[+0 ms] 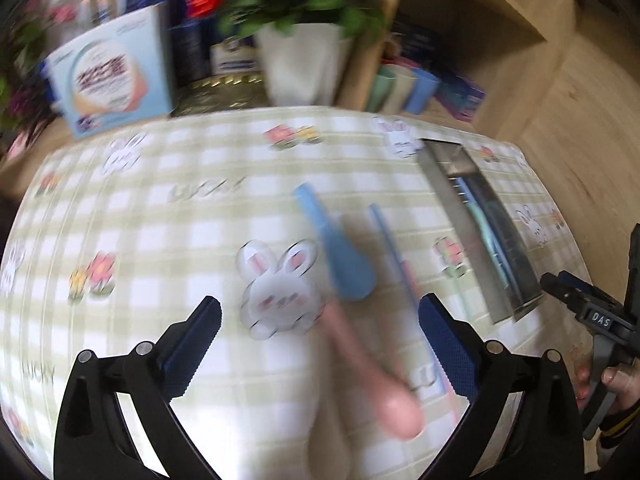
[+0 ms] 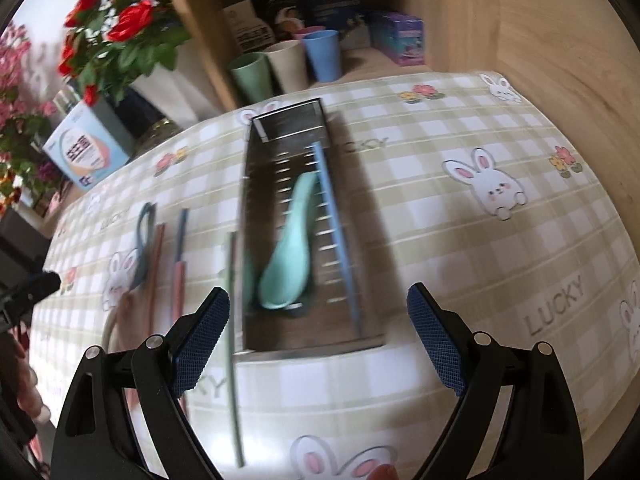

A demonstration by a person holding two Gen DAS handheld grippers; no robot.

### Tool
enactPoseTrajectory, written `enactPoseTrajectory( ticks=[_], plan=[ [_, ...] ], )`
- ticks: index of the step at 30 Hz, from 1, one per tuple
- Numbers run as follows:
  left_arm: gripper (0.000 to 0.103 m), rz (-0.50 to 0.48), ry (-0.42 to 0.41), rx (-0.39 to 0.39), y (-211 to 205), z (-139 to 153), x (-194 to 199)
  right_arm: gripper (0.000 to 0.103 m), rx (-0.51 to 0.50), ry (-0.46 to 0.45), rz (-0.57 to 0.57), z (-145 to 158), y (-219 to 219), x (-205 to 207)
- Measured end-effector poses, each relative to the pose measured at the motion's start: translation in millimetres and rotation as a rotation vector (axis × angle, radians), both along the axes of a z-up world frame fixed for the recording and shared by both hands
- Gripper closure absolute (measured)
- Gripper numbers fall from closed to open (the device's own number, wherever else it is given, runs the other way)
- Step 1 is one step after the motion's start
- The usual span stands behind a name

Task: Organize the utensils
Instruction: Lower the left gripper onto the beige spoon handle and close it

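Observation:
A steel utensil tray (image 2: pixel 280 344) lies on the checked tablecloth and holds a mint green spoon (image 2: pixel 286 256) and a blue chopstick (image 2: pixel 340 240). It also shows in the left wrist view (image 1: pixel 444 184) at the right. Left of it lie a green chopstick (image 2: pixel 232 340), a pink and blue chopstick (image 2: pixel 179 256), a pink spoon (image 1: pixel 384 384) and a blue spoon (image 1: pixel 344 260). My left gripper (image 1: pixel 320 336) is open above the spoons. My right gripper (image 2: pixel 320 332) is open above the tray's near end. Both views are blurred.
A white pot of red flowers (image 1: pixel 304 60), a light blue box (image 1: pixel 116 76) and a shelf with three cups (image 2: pixel 288 60) and boxes stand behind the table. A wooden wall (image 2: pixel 560 40) bounds the right side.

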State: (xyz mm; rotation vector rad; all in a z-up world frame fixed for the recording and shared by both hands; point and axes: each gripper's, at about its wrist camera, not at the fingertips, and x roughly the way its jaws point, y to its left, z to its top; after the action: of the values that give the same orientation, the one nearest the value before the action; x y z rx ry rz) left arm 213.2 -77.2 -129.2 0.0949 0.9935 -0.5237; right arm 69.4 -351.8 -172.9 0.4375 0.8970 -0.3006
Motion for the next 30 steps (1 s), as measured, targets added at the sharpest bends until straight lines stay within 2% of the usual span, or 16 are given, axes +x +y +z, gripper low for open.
enactPoseTrajectory(
  ticks=[3,7,15,17,23,25,30],
  plan=[
    [0.007,0.032,0.036,-0.031,24.9,-12.1,-5.3,0.016,0.008,0.007,0.000,-5.9,12.0,-1.0],
    [0.009,0.026,0.065,-0.036,35.5,-31.2,-17.7,0.016,0.012,0.022,0.007,-12.9,24.2,-2.2],
    [0.033,-0.047,0.099,-0.008,25.7,-64.0,-36.7,0.016,-0.015,0.021,0.050,-15.6,43.8,-5.9],
    [0.043,-0.057,0.100,0.000,22.0,-68.6,-38.2,0.016,-0.017,0.022,0.056,-16.5,47.0,-6.7],
    [0.060,-0.083,0.105,0.023,11.3,-79.0,-38.1,0.016,-0.018,0.025,0.073,-18.8,53.7,-7.8],
    [0.064,-0.082,0.109,0.029,9.1,-81.5,-36.2,0.016,-0.020,0.023,0.086,-17.8,56.3,-6.1],
    [0.064,-0.087,0.103,0.030,6.9,-81.8,-34.1,0.016,-0.007,0.024,0.121,-18.7,62.9,-2.6]
  ],
)
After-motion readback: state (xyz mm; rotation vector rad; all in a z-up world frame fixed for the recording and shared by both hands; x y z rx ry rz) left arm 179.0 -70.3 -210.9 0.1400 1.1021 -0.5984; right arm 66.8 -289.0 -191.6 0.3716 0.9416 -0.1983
